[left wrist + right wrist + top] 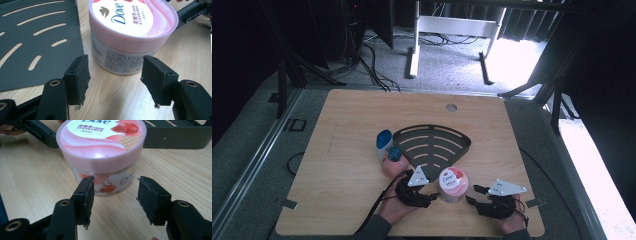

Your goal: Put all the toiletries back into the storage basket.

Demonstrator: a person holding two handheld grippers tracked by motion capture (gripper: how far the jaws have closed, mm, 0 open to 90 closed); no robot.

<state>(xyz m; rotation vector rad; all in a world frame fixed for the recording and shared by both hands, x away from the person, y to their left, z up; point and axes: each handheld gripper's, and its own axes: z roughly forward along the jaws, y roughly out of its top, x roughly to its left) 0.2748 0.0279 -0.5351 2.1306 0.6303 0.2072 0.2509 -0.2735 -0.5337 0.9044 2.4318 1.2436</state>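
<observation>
Both tongs stand spread with nothing between their pads. The left gripper (428, 196) sits just left of the round pink-lidded plastic cream jar (452, 185), and the right gripper (476, 195) just to its right, each aimed at the jar's side without touching it. The jar stands upright on the pale wooden table (337, 165), near the person's edge, just in front of the dark fan-shaped slotted metal tray (432, 142). It looks parked there as a free-standing thing that either tong could take from the side. Left of the tray, farther off, stand a white bottle with a blue cap (383, 143) and a peach-coloured bottle with a dark blue cap (394, 162), apart from the jar and clear of both hands.
</observation>
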